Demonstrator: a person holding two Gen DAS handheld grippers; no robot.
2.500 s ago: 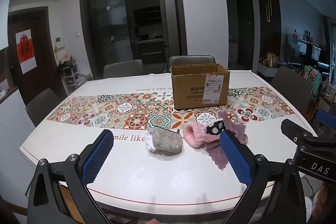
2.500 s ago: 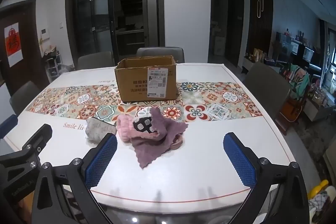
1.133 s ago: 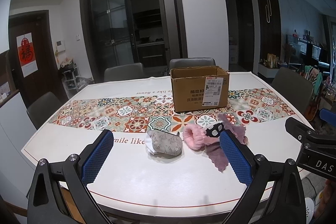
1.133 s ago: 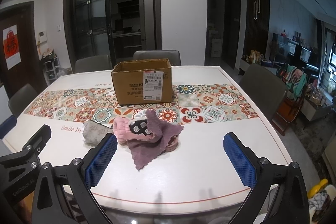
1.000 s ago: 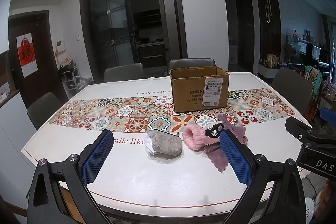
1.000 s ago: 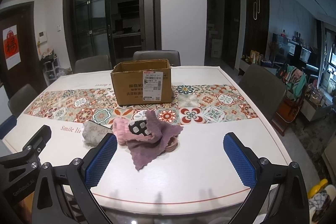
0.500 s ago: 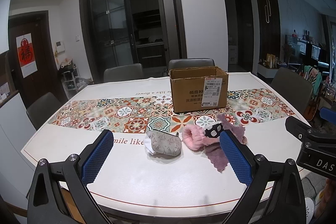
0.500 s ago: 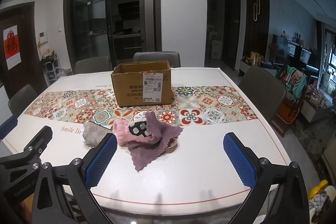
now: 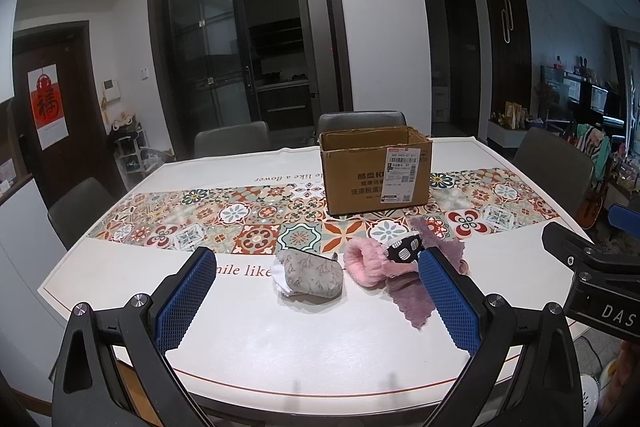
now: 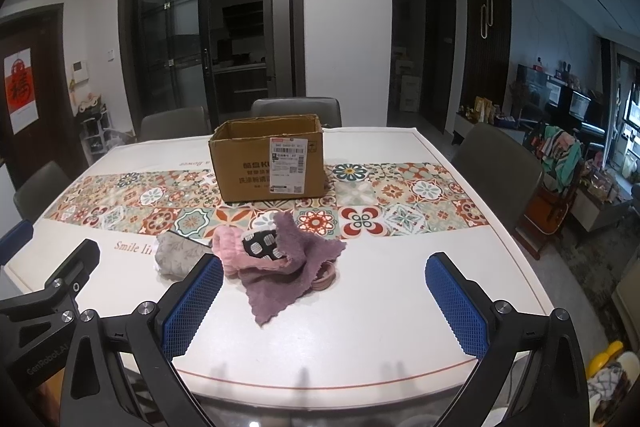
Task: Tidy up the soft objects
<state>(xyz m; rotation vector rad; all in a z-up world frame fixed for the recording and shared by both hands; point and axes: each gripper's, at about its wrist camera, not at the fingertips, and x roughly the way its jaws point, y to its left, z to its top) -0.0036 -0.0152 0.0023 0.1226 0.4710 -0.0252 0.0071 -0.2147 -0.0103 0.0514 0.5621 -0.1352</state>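
Left wrist view: left claw point(image 9: 316, 291) hangs wide open over the near tabletop point(image 9: 300, 339) edge, gripping nothing. The grey pouch point(image 9: 310, 273) sits just left of a pink fluffy piece point(image 9: 366, 261).

Right wrist view: right claw point(image 10: 324, 297) is spread open too, empty. A purple cloth point(image 10: 286, 267) drapes over the pile, cardboard box point(image 10: 270, 159) behind it.

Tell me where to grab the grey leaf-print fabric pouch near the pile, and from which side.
Pinch the grey leaf-print fabric pouch across its rounded middle, from above with the left gripper, which is open and roughly lined up with it. It lies flat on the white table, apart from the pink fluffy cloth. Something white pokes out at its left end; avoid pinching only that.
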